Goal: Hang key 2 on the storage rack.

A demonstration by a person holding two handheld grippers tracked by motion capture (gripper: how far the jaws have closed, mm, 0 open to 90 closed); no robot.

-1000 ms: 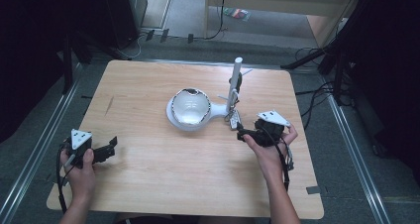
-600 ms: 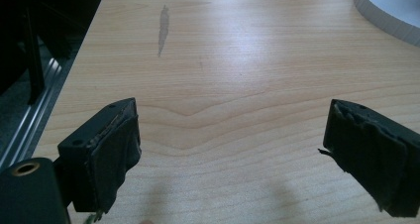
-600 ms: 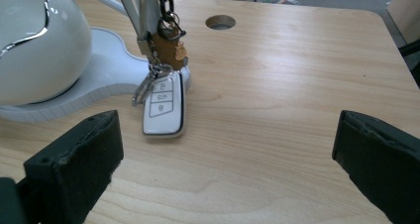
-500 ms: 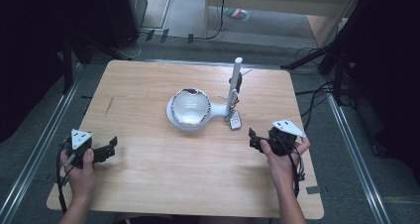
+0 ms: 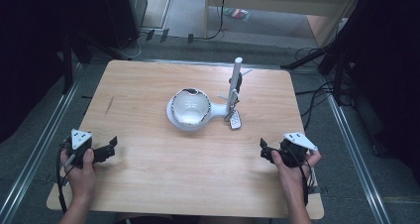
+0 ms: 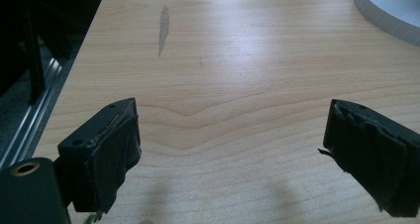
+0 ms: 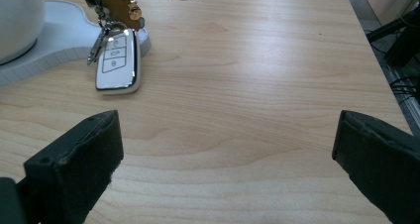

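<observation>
Right gripper (image 5: pixel 263 151) pulled back toward near table (image 5: pixel 148 194) edge, jaws spread, left gripper (image 5: pixel 111 148) jaws spread

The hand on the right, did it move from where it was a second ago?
Yes. The right gripper pulled back from the car key toward the table's near edge, jaws open and empty. The key lies beside the white stand. The left gripper stayed put, open.
</observation>
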